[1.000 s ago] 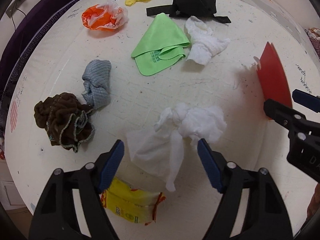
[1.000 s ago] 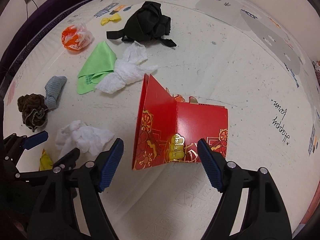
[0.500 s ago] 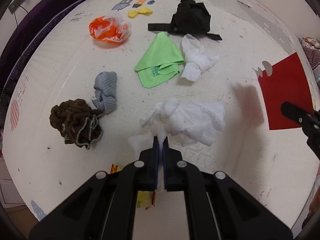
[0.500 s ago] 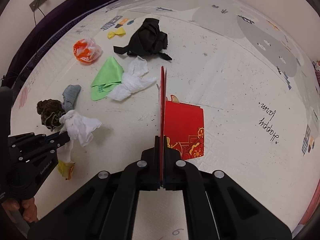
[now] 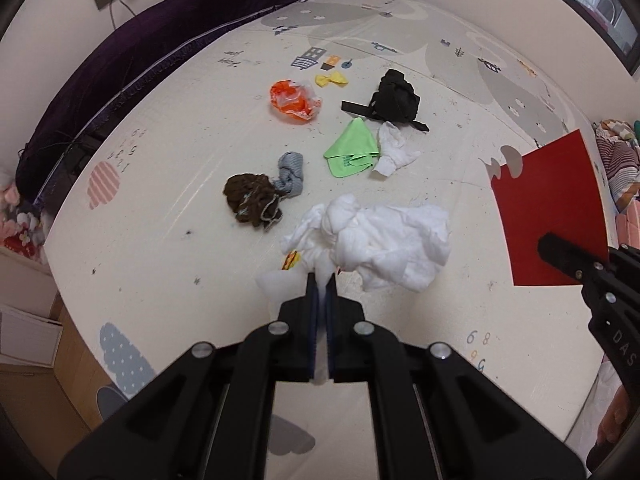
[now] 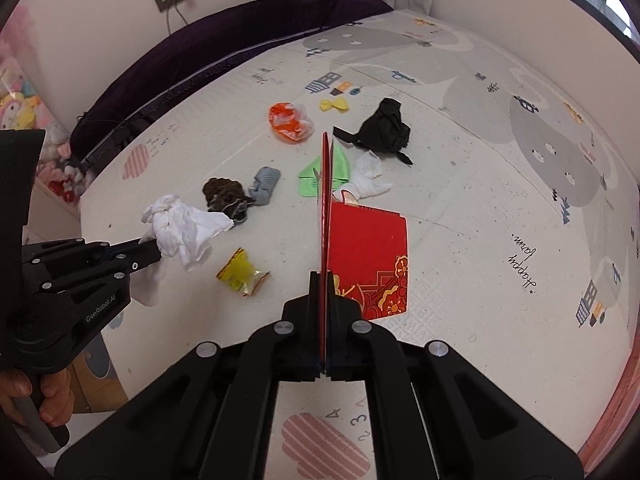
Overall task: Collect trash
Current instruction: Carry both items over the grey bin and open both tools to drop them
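Note:
My left gripper is shut on a crumpled white plastic bag, which hangs in the air above the play mat; the same white bag shows at the left gripper in the right wrist view. My right gripper is shut on a folded red paper box with gold print, lifted off the mat; the red box appears at the right of the left wrist view. A yellow snack wrapper lies on the mat below both.
On the mat lie an orange plastic bag, a yellow bow, a black garment, a green cloth, a white cloth, a grey sock and a brown cloth. A dark purple cushion lines the far-left edge.
Both grippers closed, the left on the white bag, the right on the red box, then rose with them; the mat and its litter now look smaller and farther below.

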A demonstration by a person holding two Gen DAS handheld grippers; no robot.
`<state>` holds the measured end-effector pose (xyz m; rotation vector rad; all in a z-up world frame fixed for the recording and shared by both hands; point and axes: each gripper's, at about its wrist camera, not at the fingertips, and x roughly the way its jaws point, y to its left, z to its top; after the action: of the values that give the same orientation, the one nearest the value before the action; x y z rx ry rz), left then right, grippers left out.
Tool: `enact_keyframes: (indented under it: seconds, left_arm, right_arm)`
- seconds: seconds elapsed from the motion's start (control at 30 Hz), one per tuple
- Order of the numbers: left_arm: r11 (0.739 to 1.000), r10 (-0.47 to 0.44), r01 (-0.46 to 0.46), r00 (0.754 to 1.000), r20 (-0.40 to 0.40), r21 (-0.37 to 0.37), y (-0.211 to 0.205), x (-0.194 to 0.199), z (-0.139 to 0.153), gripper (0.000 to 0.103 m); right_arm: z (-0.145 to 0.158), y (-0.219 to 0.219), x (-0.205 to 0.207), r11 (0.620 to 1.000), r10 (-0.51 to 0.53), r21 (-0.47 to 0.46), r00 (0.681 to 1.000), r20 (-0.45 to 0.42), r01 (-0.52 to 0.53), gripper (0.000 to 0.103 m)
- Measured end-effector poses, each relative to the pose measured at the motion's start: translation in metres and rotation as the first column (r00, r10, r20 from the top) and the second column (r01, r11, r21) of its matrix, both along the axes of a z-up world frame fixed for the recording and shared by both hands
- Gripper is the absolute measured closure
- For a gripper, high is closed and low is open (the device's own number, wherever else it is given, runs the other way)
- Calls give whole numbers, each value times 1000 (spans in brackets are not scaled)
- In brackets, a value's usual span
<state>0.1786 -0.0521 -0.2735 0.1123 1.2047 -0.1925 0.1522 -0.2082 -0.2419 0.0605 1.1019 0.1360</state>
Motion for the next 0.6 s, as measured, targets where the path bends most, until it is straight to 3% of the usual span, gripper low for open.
enact_keyframes:
  seconds: [0.3,0.47,0.6]
  left_arm:
    - [981,196,-196,980,44,0,95,-73,57,99]
    - [939,345,-344,937,50,-13,172,-106,73,99]
    - [892,452,-453,889,74,-9,244,-134,86,99]
  right_arm:
    - [55,80,-50,979,200,18,979,37,-201,102]
    - [67,153,-60,939,342,36,939,43,-343,102]
    - [74,222,-68,890,452,44,891,51,-454,102]
